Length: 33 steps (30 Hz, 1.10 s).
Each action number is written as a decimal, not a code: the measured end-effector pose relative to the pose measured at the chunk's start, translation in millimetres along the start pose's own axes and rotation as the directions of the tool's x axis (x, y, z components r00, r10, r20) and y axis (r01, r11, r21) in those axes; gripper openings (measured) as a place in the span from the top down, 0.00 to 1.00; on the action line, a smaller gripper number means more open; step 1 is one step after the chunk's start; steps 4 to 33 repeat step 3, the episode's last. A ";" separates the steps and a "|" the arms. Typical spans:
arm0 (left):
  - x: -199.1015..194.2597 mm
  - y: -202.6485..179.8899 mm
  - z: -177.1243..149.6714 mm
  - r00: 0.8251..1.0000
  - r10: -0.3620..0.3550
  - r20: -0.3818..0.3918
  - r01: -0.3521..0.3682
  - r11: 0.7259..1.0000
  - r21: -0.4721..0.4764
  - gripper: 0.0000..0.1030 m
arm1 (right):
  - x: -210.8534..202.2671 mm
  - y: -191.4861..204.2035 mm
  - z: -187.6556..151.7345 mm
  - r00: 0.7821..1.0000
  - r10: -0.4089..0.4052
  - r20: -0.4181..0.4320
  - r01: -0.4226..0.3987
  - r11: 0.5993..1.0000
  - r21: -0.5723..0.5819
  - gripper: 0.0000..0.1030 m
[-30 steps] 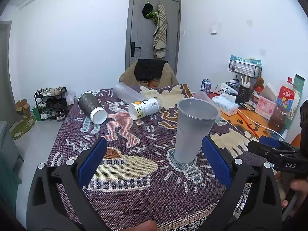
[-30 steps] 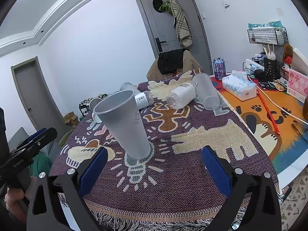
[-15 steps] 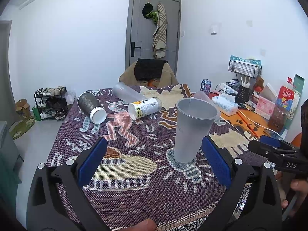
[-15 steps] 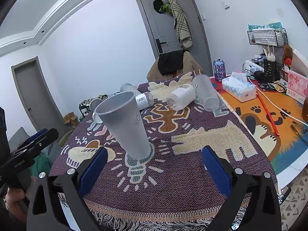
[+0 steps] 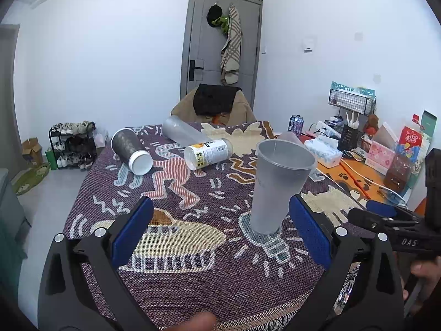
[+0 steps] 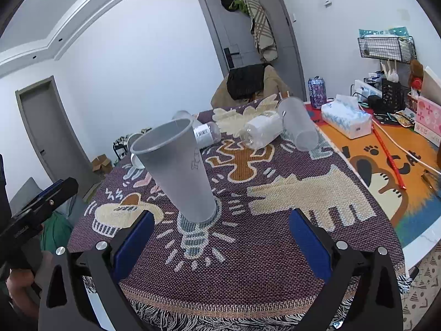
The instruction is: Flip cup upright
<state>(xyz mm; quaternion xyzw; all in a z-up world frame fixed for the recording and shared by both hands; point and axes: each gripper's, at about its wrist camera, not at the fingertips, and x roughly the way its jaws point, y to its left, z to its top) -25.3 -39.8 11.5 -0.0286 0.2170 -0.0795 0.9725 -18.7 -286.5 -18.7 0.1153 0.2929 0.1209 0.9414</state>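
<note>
From my remote station, the grey cup (image 5: 278, 184) stands upright, mouth up, on the light-bulb figure of the woven blanket (image 5: 193, 270) that covers the desk (image 6: 419, 248), right of centre in the left wrist frame and left of centre in the right wrist frame (image 6: 179, 179). My left tongs (image 5: 220, 234) fill the bottom of their frame, spread wide, blue pads (image 5: 132, 231) well apart with nothing between them; the cup sits just inside the right-hand pad, though I cannot tell whether they touch. My right tongs (image 6: 220, 242) are likewise wide open and empty at the bottom of their frame, the cup's base just beyond the left-hand pad. Behind the cup, toward the middle of the left wrist frame, a dark cup with a white lid (image 5: 131, 150), a yellow-labelled bottle (image 5: 208, 153) and a clear tumbler (image 5: 182, 133) lie on their sides on the blanket. In the right wrist frame, a clear bottle with a white label (image 6: 261, 132) and a frosted cup (image 6: 297, 125) lie tipped over above centre. A tissue pack (image 6: 347, 118) rests on the orange mat (image 6: 386, 171) at the right; a soda can (image 6: 317, 91) stands above it. A grey door (image 5: 220, 44) with hanging clothes fills the upper centre.
</note>
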 end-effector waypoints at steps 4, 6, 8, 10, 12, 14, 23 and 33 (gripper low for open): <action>6.8 8.5 -2.0 1.000 0.010 -0.012 -0.010 1.000 -0.018 0.05 | 23.1 8.7 3.8 0.999 0.007 -0.052 -0.009 0.999 -0.037 0.07; 6.8 8.5 -2.0 1.000 0.010 -0.012 -0.010 1.000 -0.018 0.05 | 23.1 8.7 3.8 0.999 0.007 -0.052 -0.009 0.999 -0.037 0.07; 6.8 8.5 -2.0 1.000 0.010 -0.012 -0.010 1.000 -0.018 0.05 | 23.1 8.7 3.8 0.999 0.007 -0.052 -0.009 0.999 -0.037 0.07; 6.8 8.5 -2.0 1.000 0.010 -0.012 -0.010 1.000 -0.018 0.05 | 23.1 8.7 3.8 0.999 0.007 -0.052 -0.009 0.999 -0.037 0.07; 6.8 8.5 -2.0 1.000 0.010 -0.012 -0.010 1.000 -0.018 0.05 | 23.1 8.7 3.8 0.999 0.007 -0.052 -0.009 0.999 -0.037 0.07; 6.8 8.5 -2.0 1.000 0.010 -0.012 -0.010 1.000 -0.018 0.05 | 23.1 8.7 3.8 0.999 0.007 -0.052 -0.009 0.999 -0.037 0.07; 6.8 8.5 -2.0 1.000 0.010 -0.012 -0.010 1.000 -0.018 0.05 | 23.1 8.7 3.8 0.999 0.007 -0.052 -0.009 0.999 -0.037 0.07; 6.8 8.5 -2.0 1.000 0.010 -0.012 -0.010 1.000 -0.018 0.05 | 23.1 8.7 3.8 0.999 0.007 -0.052 -0.009 0.999 -0.037 0.07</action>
